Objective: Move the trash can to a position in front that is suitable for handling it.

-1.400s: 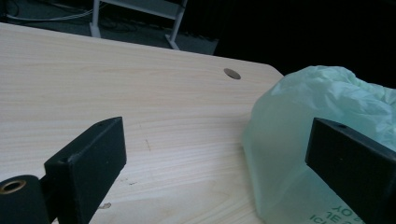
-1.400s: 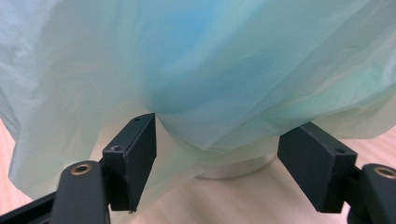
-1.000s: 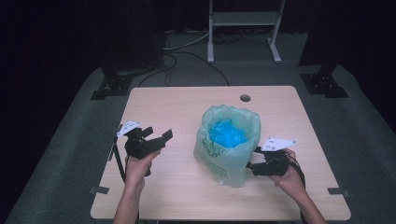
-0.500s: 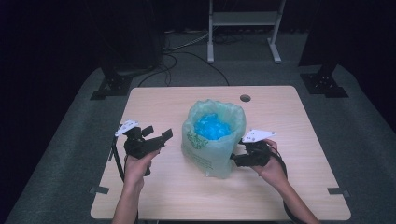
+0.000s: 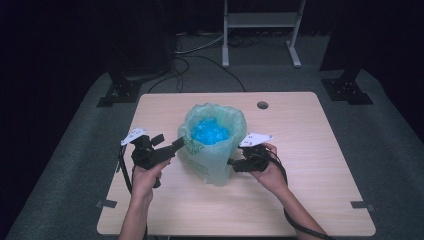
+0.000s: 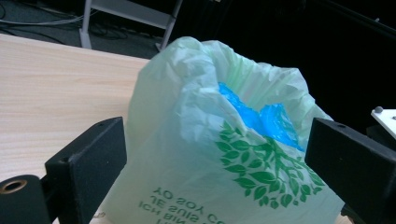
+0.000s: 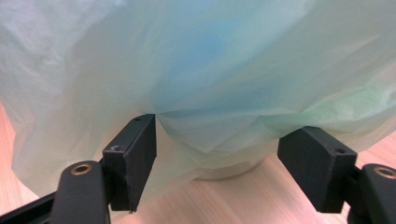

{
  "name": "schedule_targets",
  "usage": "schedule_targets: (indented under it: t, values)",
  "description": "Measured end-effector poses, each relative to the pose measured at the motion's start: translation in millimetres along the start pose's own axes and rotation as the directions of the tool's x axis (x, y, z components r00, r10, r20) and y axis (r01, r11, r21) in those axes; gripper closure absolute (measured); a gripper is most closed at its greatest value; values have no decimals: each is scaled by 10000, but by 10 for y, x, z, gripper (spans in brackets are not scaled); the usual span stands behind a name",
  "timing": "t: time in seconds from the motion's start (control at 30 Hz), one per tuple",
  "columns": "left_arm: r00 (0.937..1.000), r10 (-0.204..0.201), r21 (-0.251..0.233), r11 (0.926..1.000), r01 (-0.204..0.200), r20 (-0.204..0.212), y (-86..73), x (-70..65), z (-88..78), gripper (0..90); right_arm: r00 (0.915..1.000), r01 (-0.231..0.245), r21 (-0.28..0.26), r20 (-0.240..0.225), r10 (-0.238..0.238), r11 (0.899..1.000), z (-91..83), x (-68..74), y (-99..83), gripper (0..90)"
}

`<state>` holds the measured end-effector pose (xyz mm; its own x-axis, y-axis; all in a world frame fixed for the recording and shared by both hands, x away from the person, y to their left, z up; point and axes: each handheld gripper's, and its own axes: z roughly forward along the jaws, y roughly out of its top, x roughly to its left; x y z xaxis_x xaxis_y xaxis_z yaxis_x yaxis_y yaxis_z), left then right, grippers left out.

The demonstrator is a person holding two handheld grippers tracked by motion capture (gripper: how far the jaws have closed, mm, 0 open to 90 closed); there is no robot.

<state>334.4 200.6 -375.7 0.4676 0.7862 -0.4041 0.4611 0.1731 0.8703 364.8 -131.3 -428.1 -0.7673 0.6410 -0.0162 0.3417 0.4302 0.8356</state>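
Centrally on the table [image 5: 320,200], both grippers' wide-open, empty jaws flank the green bag [image 5: 212,150].

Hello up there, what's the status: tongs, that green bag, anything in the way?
Left tongs open beside green bag. Right tongs open against its lower side. Bag upright, blue stuff inside. Nothing blocking.

Pale green bag [image 5: 215,150] (leaf print).

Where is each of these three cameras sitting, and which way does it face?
High view: above the person's side, looking forward and down at the table; forearms, left gripper, right gripper.
Left gripper view: on the left gripper, facing the bag between open jaws.
Right gripper view: low, at the bag's base.
All three share the bag.
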Motion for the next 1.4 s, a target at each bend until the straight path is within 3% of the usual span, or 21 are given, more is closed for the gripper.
schedule_targets:
  t: [0.5, 0.8, 0.97, 1.2, 1.4]
  values:
    - [9999, 44, 117, 9999, -43, -135, -21, -1, 31, 45, 9997, -114, -13, -197, 113, 9999, 168, 70, 60, 276]
    - [9995, 240, 106, 9997, -237, -227, -24, -33, 87, 65, 9979, -653, 120, 39, 653, 9978, -43, -86, -149, 276]
    - [9966, 449, 24, 9990, -448, -697, 27, -18, 115, 73, 9956, -863, 190, 388, 855, 9961, -212, -201, -261, 276]
    - [9931, 618, 231, 9979, -598, -996, 88, 25, 252, 130, 9906, -1152, -16, 736, 1150, 9933, -417, -314, -310, 276]
    - [9889, 791, 488, 9961, -734, -1256, 177, 52, 366, 240, 9890, -1176, -212, 876, 1190, 9928, -525, -340, -334, 276]
